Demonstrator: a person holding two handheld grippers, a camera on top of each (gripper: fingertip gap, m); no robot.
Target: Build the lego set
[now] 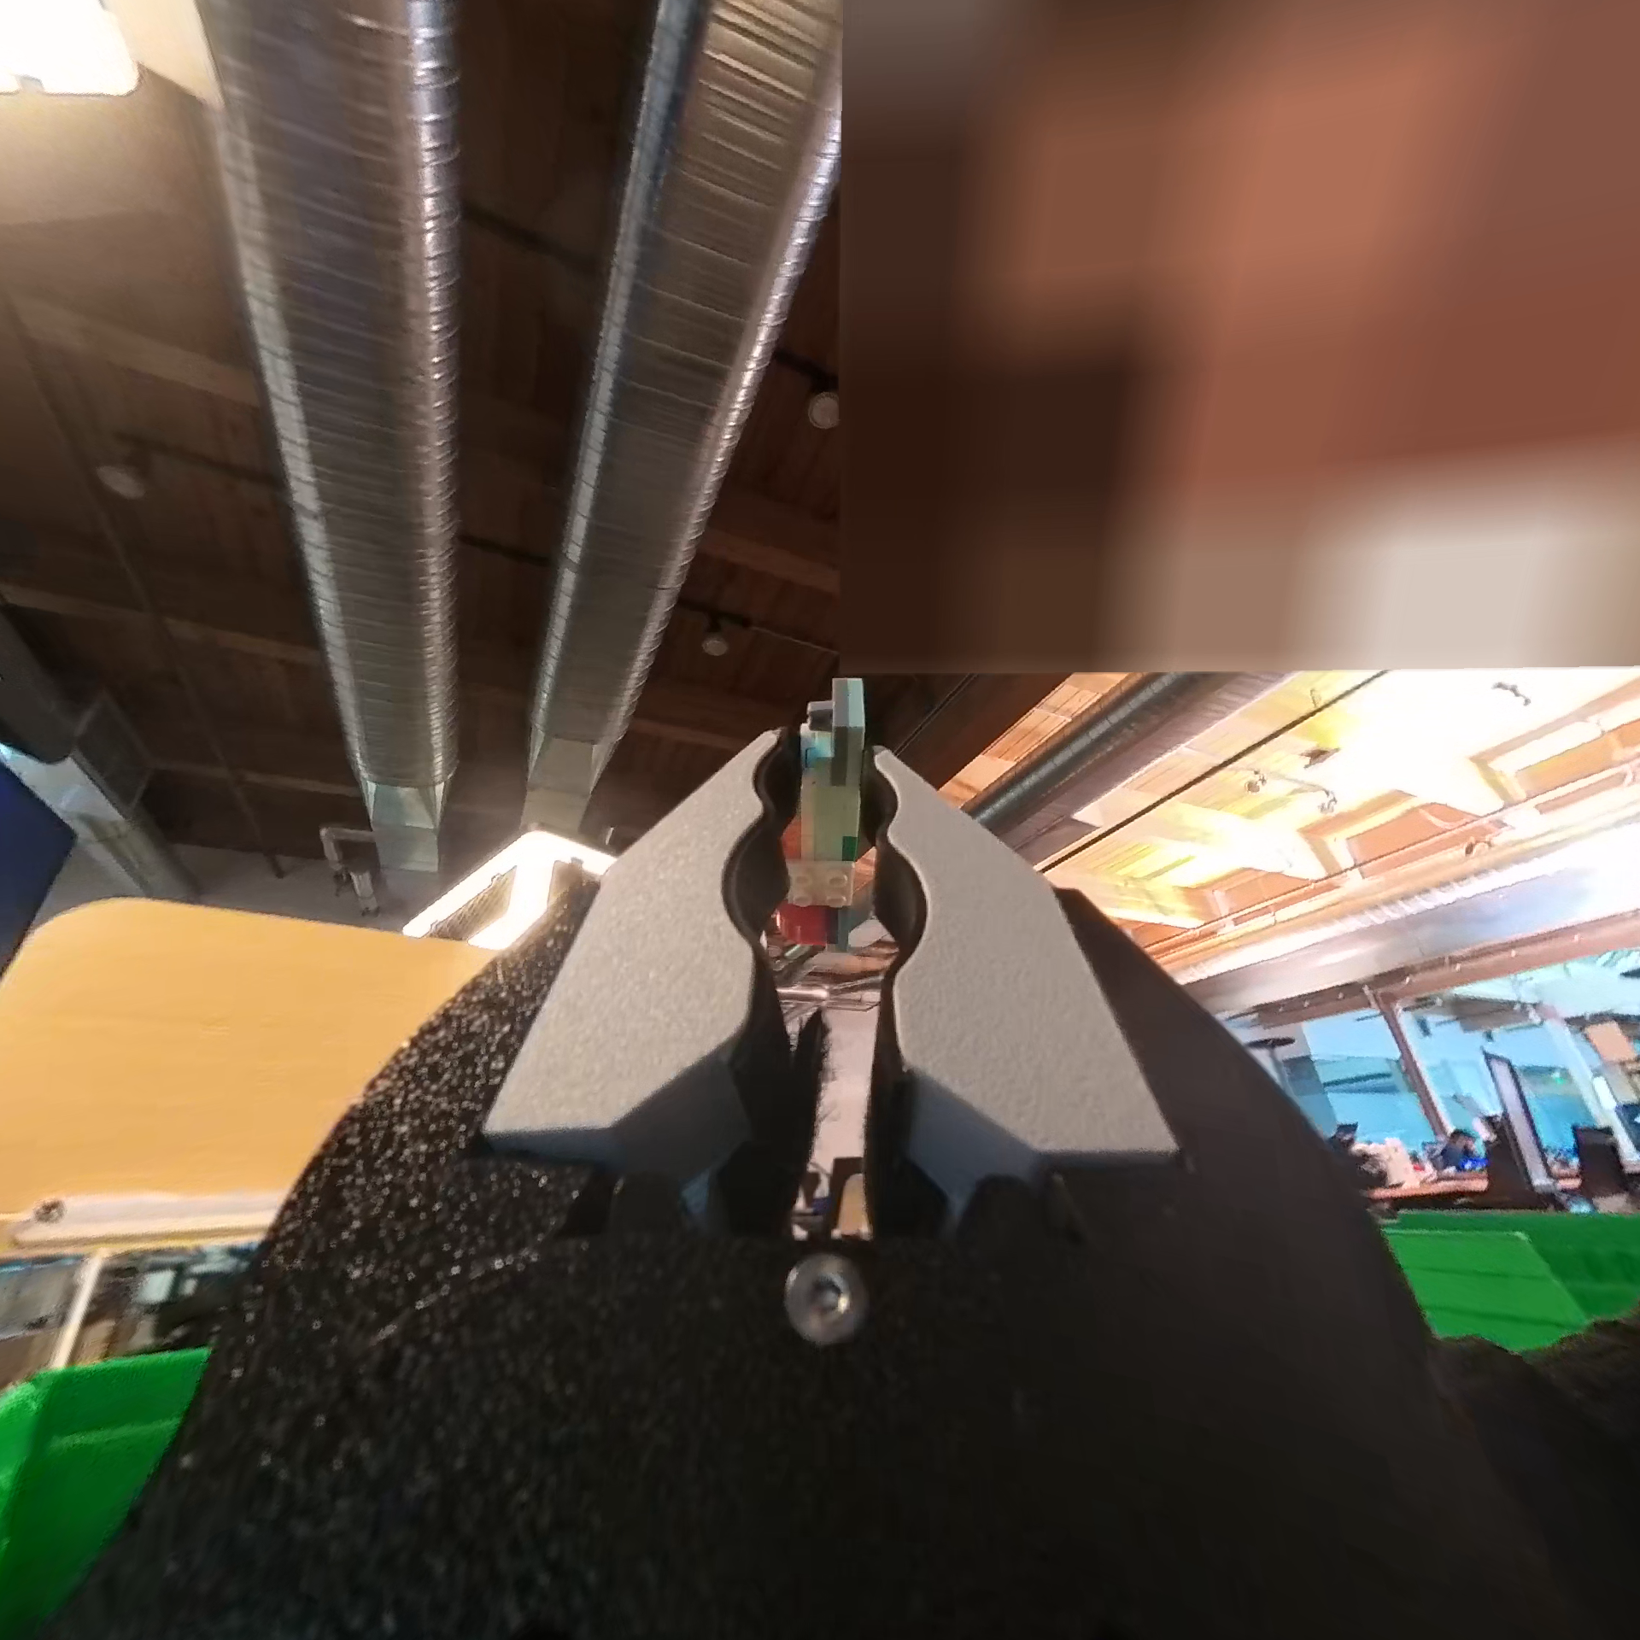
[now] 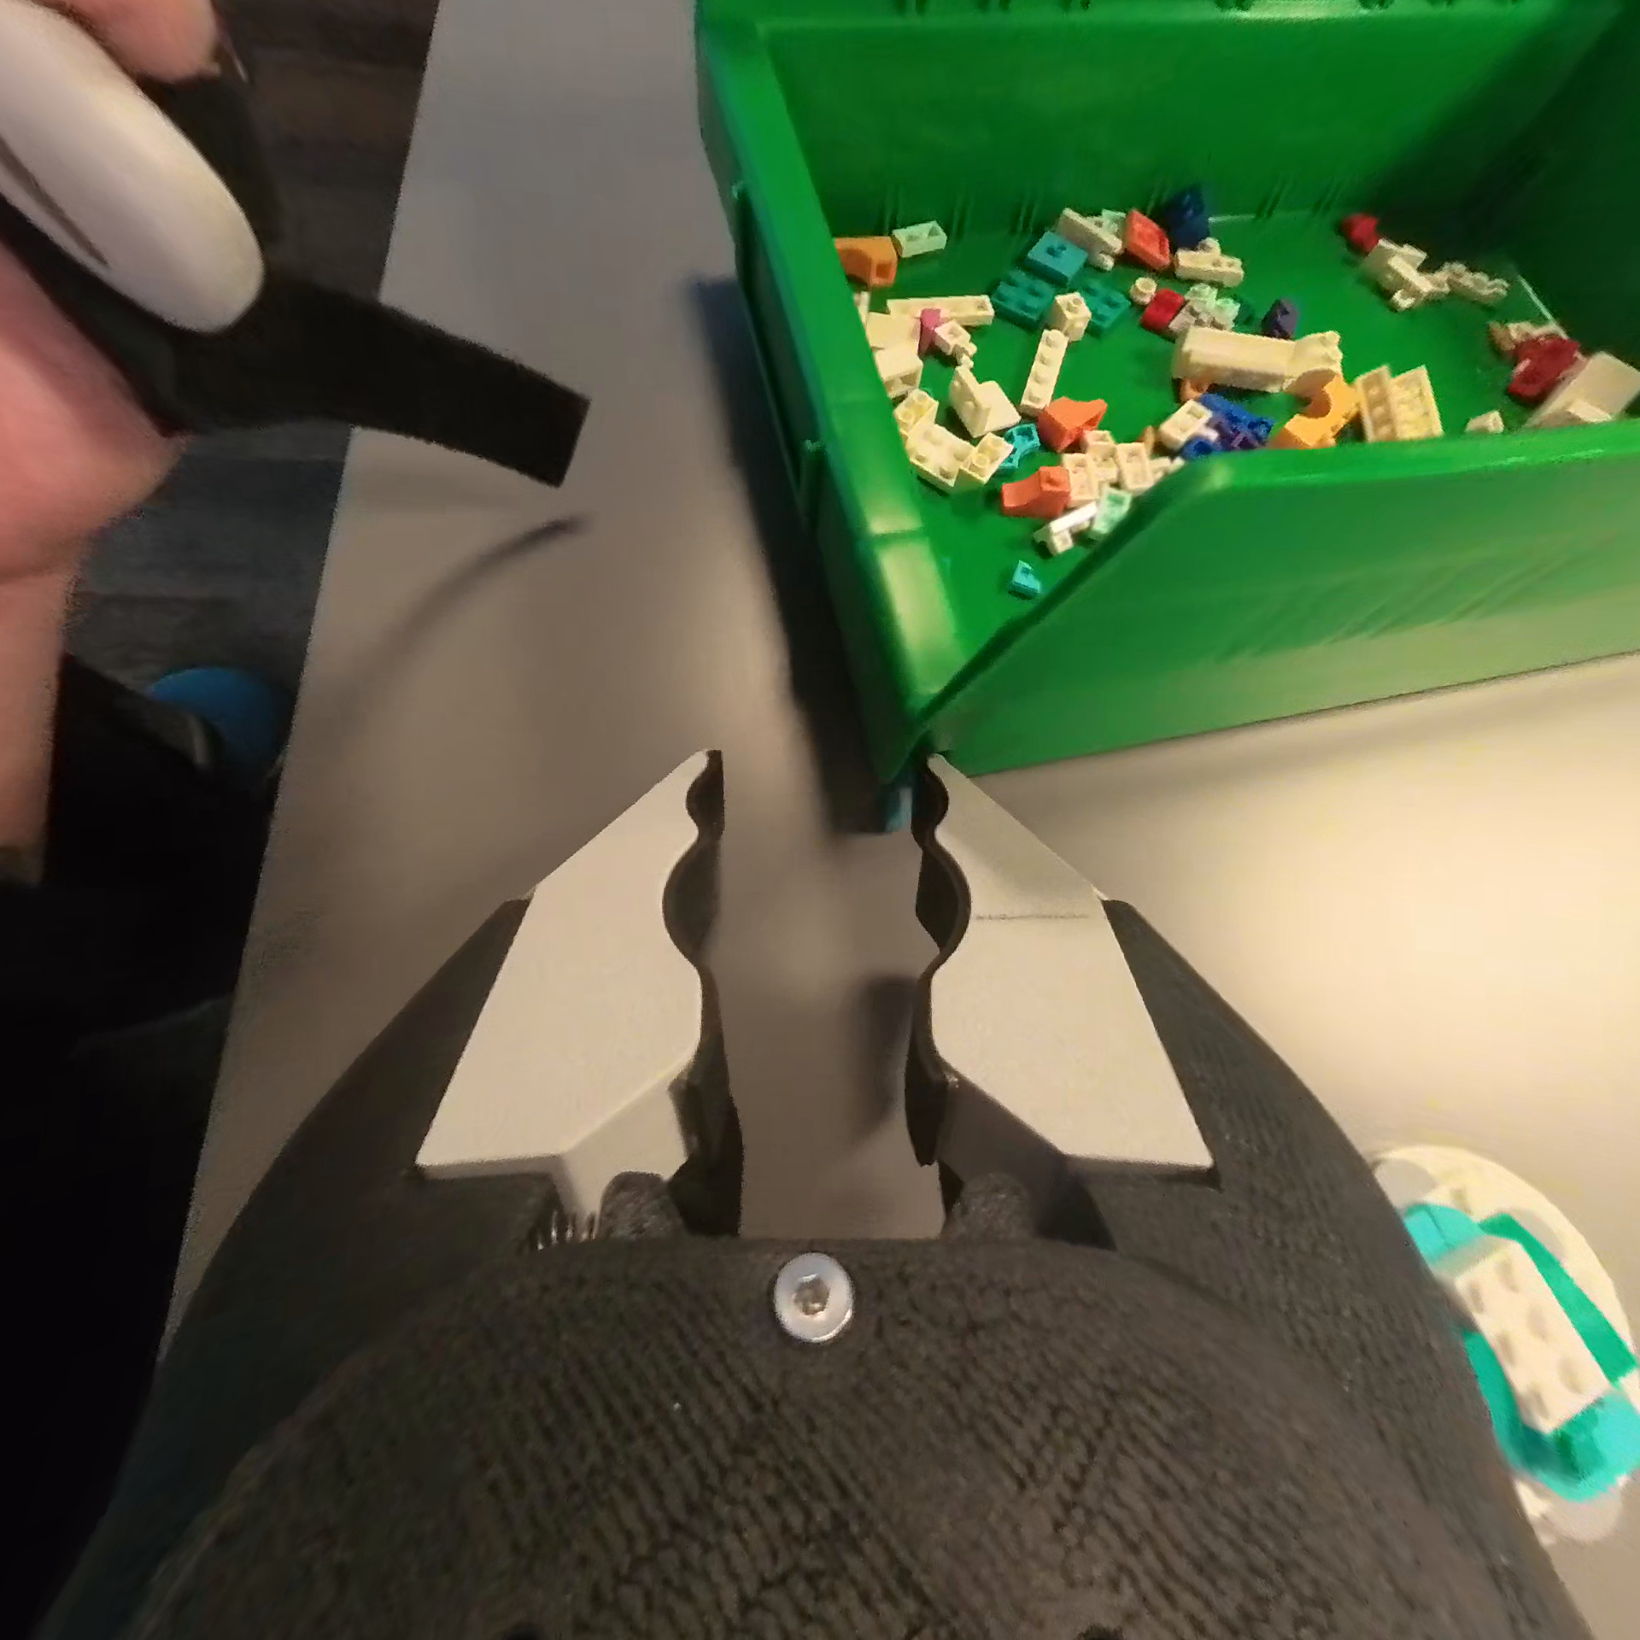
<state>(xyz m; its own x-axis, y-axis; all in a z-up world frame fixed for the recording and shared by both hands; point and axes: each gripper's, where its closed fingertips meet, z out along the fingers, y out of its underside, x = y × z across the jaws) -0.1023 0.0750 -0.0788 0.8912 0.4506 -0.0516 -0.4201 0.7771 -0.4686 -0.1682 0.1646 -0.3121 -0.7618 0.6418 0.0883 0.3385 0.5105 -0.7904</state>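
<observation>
My left gripper (image 1: 832,754) points up toward the ceiling and is shut on a small lego assembly (image 1: 827,821) of pale green, grey, white and red pieces that sticks out past the fingertips. My right gripper (image 2: 821,776) is open and empty, low over the grey table (image 2: 1242,932), its tips at the near corner of a green bin (image 2: 1242,568). The bin holds many loose lego bricks (image 2: 1109,355), mostly cream, with orange, teal, red and blue ones. A white and teal lego build (image 2: 1526,1367) lies on the table at the lower right, partly hidden by my right gripper.
A person's hand (image 2: 62,426) with a white device and a black strap (image 2: 399,390) is at the upper left of the right wrist view. The table's left edge runs beside it. Green bin edges (image 1: 80,1455) show low in the left wrist view, under ceiling ducts (image 1: 355,444). The gap from one gripper's tips to the other's is roughly 25 centimeters.
</observation>
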